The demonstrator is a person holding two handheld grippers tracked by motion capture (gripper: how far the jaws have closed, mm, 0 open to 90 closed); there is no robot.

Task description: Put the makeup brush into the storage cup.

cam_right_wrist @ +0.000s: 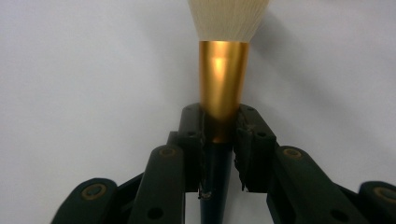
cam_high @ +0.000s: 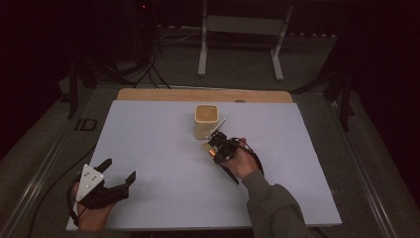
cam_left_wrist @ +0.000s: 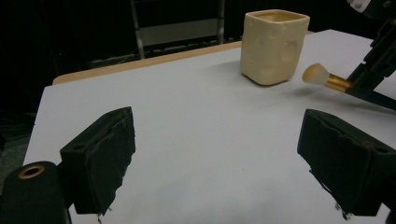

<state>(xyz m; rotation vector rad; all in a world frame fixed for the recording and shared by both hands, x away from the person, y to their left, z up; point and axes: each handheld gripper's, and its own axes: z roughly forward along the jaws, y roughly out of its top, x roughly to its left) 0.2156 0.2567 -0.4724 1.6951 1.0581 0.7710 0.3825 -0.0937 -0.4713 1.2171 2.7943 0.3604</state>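
Observation:
A cream square cup [cam_high: 206,120] stands upright near the back middle of the white table [cam_high: 148,148]; the left gripper view shows the cup [cam_left_wrist: 274,45] at upper right. My right gripper [cam_high: 214,145] is shut on a makeup brush [cam_right_wrist: 223,79] with a gold ferrule and pale bristles, its jaws clamped at the ferrule's base. The brush head [cam_left_wrist: 316,74] hangs just above the table, in front of and right of the cup. My left gripper [cam_high: 120,171] rests at the table's front left, open, with nothing between its fingers [cam_left_wrist: 100,156].
A wooden strip [cam_high: 203,95] runs along the table's far edge. Behind it a white metal stand [cam_high: 240,39] stands on the floor, and cables [cam_high: 148,69] lie at the back left. A small dark object [cam_high: 86,124] lies off the table's left side.

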